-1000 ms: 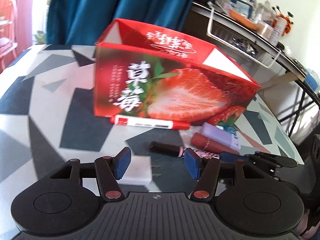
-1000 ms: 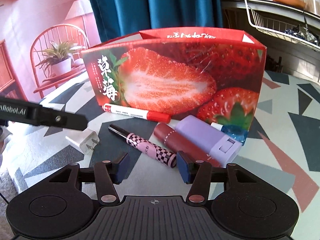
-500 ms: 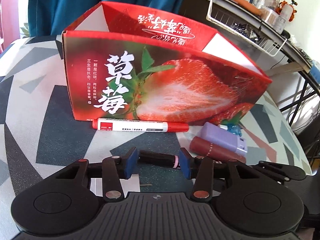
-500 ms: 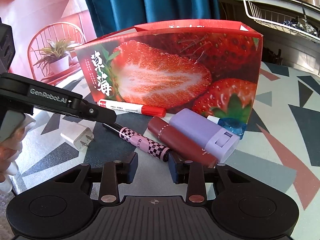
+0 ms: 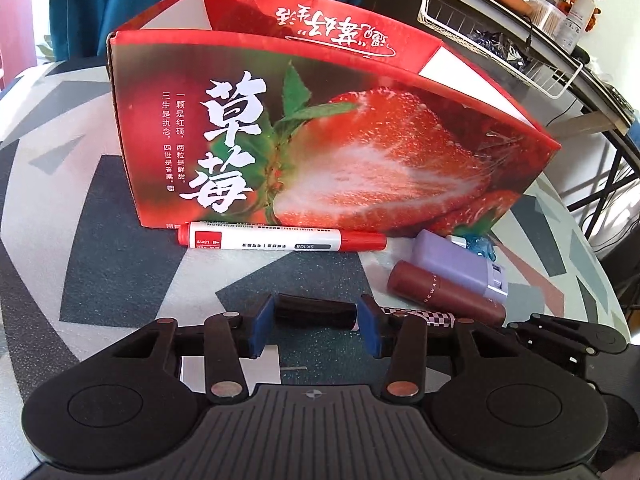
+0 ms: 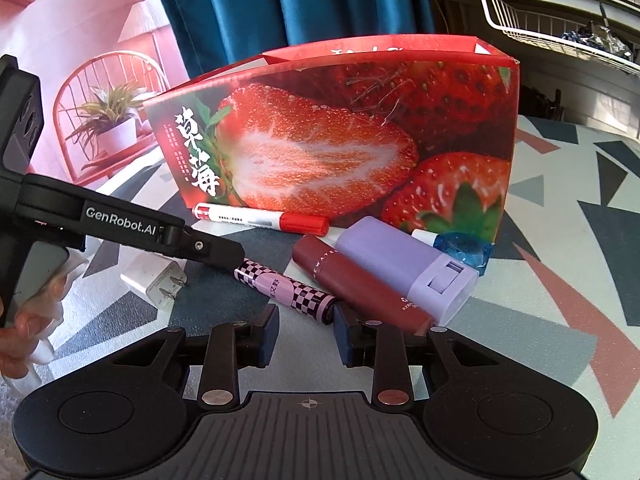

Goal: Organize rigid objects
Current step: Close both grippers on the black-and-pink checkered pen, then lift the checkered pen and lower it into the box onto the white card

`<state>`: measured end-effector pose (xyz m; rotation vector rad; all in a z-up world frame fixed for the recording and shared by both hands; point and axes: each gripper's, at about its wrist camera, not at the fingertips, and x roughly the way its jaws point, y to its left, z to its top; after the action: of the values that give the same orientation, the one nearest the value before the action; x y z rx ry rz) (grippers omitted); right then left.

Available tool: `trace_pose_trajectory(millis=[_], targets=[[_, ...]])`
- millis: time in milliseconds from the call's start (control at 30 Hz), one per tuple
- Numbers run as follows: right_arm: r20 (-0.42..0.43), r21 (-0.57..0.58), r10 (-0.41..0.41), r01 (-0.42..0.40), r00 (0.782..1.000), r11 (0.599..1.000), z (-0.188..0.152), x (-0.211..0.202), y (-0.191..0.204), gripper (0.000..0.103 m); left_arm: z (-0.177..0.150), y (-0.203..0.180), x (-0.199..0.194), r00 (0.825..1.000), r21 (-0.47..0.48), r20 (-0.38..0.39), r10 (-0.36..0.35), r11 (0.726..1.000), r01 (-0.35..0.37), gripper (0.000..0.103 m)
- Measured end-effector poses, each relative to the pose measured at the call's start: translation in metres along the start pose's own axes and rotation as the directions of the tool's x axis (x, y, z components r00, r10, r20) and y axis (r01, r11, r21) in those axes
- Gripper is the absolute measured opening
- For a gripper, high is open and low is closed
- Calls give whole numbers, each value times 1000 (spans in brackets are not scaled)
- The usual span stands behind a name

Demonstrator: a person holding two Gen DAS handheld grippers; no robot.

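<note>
Left gripper (image 5: 316, 330) advanced toward red strawberry-print cardboard box (image 5: 320, 140), now clamped across black cap of checkered pink tube (image 6: 286, 290); right gripper (image 6: 306, 334) closing, empty, at tube's opposite end, long axis parallel to box front.

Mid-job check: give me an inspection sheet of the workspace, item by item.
Surface: patterned table, grey, white and dark shapes.
Job's things: open strawberry box, upright; red marker along its front; checkered tube, maroon tube and lilac case side by side; blue-capped item against the box.
Clutter: white charger plug, lying flat.
Grippers: left gripper closed down, the checkered tube's black cap showing between its pads, grip unconfirmed; right gripper closing, tube's near end at its pads, not pressed.
Cables: dark leads by the desk frame; none on the table.
Surroundings: teal curtain, wire basket on a cluttered desk.
</note>
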<state>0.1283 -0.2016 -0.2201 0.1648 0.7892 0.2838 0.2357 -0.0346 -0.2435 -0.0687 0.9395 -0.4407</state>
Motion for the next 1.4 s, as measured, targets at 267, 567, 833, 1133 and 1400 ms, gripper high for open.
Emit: trace_pose_trajectory(millis=[267,567,833,1133,1400], targets=[[15,-13,-17,17,1000,1000,2,-6,5,28,-6,-9,-14,999,26,44,18,999,-19,48],[72,-23,-36,38,997,999,11,-19,7,28,-6,-16,-35,996,30,93,1,1000,-4,48],[154,-70,-62,74,986,995,26,-36,17,28,6,-31,-61,975,78,221,6,997,-23,48],[273,-140,-84,126,958,982,62,-56,27,28,24,-43,-83,948,93,318,6,995,-38,48],[312,-136,-70,117,947,984,116,-54,15,29,62,-39,-85,940,45,340,5,999,-22,48]])
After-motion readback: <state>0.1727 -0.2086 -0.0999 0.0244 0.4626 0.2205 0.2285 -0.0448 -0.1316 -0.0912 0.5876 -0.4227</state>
